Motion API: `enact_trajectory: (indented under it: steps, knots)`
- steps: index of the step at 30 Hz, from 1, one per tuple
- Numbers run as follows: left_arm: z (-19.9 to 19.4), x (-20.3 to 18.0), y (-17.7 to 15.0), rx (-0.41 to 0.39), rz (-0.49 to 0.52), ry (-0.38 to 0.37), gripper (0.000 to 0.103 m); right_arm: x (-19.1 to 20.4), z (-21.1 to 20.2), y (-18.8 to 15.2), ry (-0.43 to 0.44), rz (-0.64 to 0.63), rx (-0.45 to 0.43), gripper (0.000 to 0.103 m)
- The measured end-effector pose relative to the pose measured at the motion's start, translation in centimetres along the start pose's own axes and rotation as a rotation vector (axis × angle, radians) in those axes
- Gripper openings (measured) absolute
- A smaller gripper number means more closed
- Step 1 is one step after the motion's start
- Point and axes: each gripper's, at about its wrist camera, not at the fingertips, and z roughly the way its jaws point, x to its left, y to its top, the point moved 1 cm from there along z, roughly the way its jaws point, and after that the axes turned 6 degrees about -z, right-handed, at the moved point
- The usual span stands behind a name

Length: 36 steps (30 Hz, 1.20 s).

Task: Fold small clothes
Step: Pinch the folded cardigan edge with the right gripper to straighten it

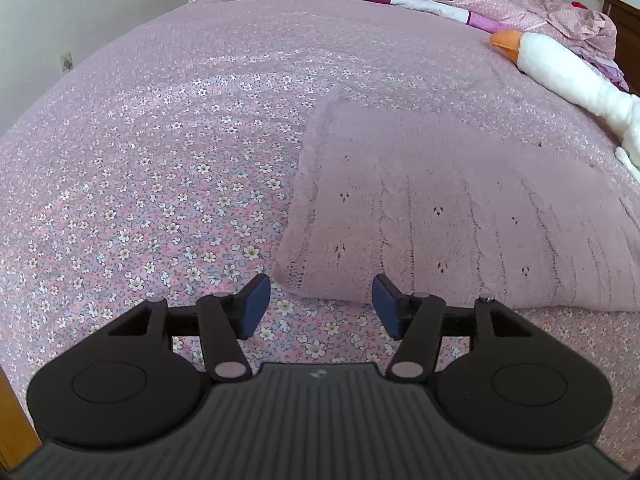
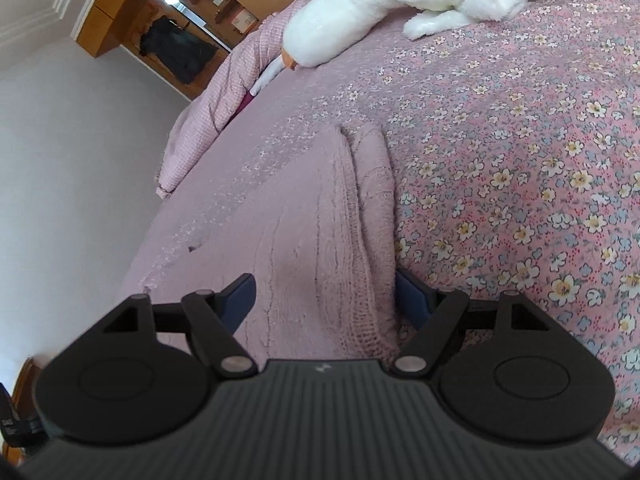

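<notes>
Folded mauve cable-knit sweater [image 1: 440, 208] on floral bedspread [image 1: 160, 184], left gripper [image 1: 320, 304] and right gripper [image 2: 326, 300] spread

Left gripper [image 1: 320, 306] and right gripper [image 2: 326, 300], black ribbed bodies, round hubs, silver pivots, blue pads

Soft, even daylight fills both views, with no harsh glare. Faint shadows sit under the folded knit [image 1: 460, 216]. Strong fisheye bending bulges the bed [image 1: 160, 160] and curves the edges. Distant bedding and furniture look slightly soft.
</notes>
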Motion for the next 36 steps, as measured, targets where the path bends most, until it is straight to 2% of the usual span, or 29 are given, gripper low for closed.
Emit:
enact_trajectory:
  steps: [6,11,14,18,20,21,25,28,32,36]
  knots:
    - [0.0,0.0,-0.3,0.001,0.007,0.008,0.064,0.0,0.2,-0.1,-0.005,-0.03,-0.014,0.077]
    - [0.0,0.1,-0.3,-0.001,0.008,0.009,0.064,1.3,0.3,-1.0,-0.053,-0.128,-0.035,0.077]
    - [-0.1,0.2,-0.3,-0.001,0.007,0.005,0.064,1.3,0.3,-0.9,-0.067,-0.096,-0.052,0.08]
    - [0.0,0.3,-0.3,0.002,0.008,0.008,0.064,0.8,0.1,-0.6,-0.019,-0.017,-0.066,0.08]
    - [0.0,0.3,-0.4,0.003,0.009,0.009,0.064,0.6,0.1,-0.7,0.042,0.032,-0.06,0.067]
    - [0.1,0.3,-0.4,0.003,0.011,0.01,0.064,0.3,0.1,-0.7,0.063,0.059,-0.059,0.065]
    - [0.3,0.2,-0.3,0.007,0.014,0.014,0.064,-1.1,0.5,-1.1,0.037,0.123,-0.06,0.035]
    - [0.4,0.1,-0.3,0.009,0.018,0.018,0.064,-2.1,0.5,-1.1,0.06,0.169,-0.057,0.032]
    - [0.6,0.1,-0.2,0.012,0.017,0.015,0.064,-1.6,0.7,-1.1,0.048,0.142,-0.043,0.032]
    - [0.6,-0.1,-0.4,0.012,0.026,0.012,0.064,-1.8,1.1,-0.9,0.063,0.191,-0.047,0.033]
